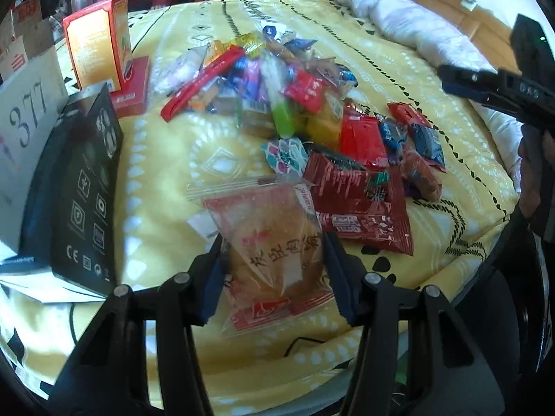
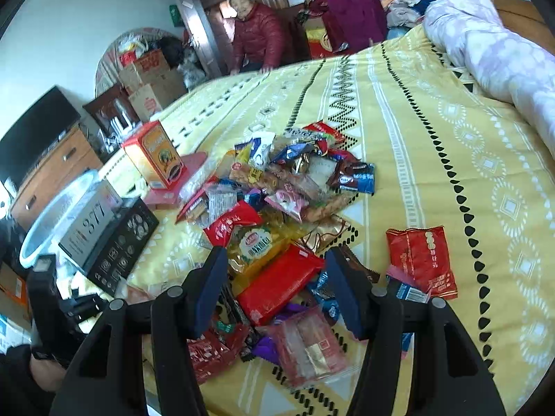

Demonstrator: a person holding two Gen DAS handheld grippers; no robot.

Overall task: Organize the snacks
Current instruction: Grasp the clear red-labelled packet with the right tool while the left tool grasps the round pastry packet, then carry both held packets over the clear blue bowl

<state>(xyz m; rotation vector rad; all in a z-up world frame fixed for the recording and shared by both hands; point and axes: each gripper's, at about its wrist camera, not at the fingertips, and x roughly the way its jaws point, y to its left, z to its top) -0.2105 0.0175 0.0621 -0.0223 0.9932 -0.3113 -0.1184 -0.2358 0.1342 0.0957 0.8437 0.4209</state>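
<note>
Left hand-held gripper (image 1: 274, 270) is pinching a clear cake packet (image 1: 274, 242) pointing lengthways away toward the snack pile (image 1: 270, 86) on the bed (image 1: 433, 79), while the right hand-held gripper (image 2: 277, 284) is hanging spread over a red packet (image 2: 277, 284).

Bright daylight, soft shadows, slight motion blur, strong fisheye edge distortion.

Your two handheld grippers: black frames, dark blue pads.

Your left gripper (image 1: 274, 270) and right gripper (image 2: 277, 286) share one build: black plastic arms with triangular cut-outs, round silver rivets at the pivots, and flat navy pads lining the jaws. You wear a dark sleeve (image 2: 15, 381).
</note>
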